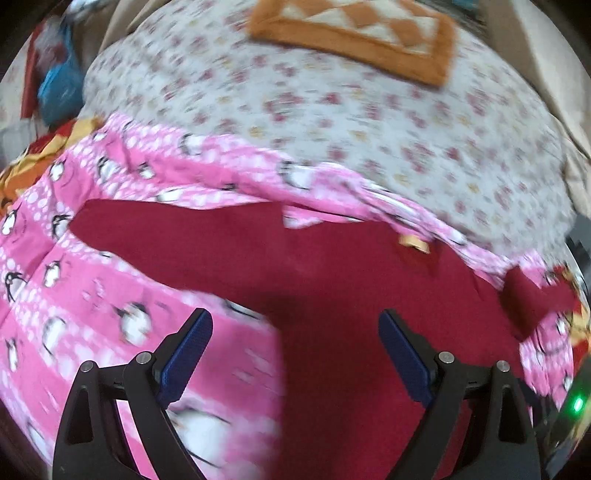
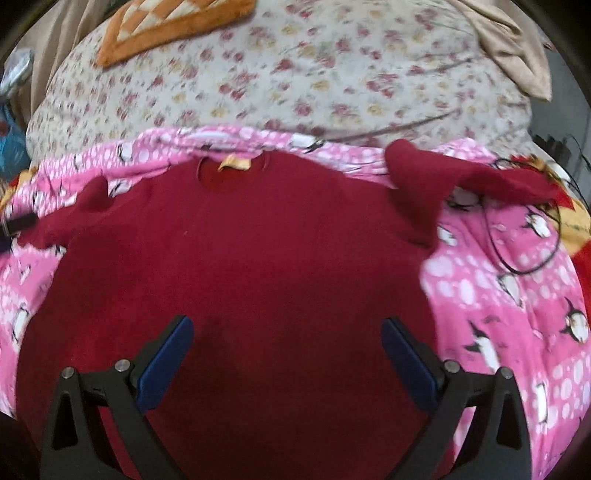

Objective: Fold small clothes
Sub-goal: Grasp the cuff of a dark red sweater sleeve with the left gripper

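A small dark red shirt [image 2: 258, 251] lies spread flat on a pink penguin-print blanket [image 2: 509, 302], collar and yellow neck label [image 2: 232, 162] at the far side. Its right sleeve [image 2: 461, 177] is stretched out to the right. In the left wrist view the shirt [image 1: 332, 280] fills the middle and right, with its left sleeve [image 1: 147, 225] reaching left. My left gripper [image 1: 295, 325] is open and empty above the shirt's left lower part. My right gripper [image 2: 288, 328] is open and empty above the shirt's body.
A floral bedsheet [image 2: 314, 74] covers the bed beyond the blanket. An orange patterned mat [image 1: 354, 33] lies at the far side. A thin black cable [image 2: 532, 258] loops over the blanket at the right. Blue and red items [image 1: 59, 85] lie at the far left.
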Tool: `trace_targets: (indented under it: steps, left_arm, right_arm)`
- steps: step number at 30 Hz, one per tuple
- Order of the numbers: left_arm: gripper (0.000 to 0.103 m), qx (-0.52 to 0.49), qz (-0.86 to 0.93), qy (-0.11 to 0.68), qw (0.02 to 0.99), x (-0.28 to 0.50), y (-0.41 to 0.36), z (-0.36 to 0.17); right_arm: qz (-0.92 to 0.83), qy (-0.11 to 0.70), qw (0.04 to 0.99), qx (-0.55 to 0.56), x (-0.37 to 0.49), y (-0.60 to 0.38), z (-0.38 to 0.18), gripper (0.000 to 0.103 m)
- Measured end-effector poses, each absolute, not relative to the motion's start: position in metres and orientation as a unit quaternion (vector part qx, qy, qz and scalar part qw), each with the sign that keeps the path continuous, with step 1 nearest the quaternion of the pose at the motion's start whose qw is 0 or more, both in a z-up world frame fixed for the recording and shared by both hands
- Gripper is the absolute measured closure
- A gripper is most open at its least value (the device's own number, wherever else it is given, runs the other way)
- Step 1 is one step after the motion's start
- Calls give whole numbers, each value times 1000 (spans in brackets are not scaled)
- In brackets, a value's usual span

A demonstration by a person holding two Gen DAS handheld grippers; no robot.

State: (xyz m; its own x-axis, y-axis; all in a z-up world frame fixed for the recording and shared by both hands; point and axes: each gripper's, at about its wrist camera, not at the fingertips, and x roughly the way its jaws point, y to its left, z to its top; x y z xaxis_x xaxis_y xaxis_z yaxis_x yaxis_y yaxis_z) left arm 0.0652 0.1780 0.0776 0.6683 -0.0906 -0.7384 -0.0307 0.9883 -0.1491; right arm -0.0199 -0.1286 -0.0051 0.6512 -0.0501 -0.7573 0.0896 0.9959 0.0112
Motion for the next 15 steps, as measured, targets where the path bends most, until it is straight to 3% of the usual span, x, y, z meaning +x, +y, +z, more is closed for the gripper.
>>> trace_targets:
  steps: [6, 15]
  left_arm:
    - [24, -156, -8, 443, 883, 106, 282, 54]
    - [26, -292, -3, 417, 861, 138, 425, 23]
  right_arm:
    - [-32, 432, 901, 0, -12, -115, -17, 0]
    - [-32, 438, 898, 8, -10, -117, -21, 0]
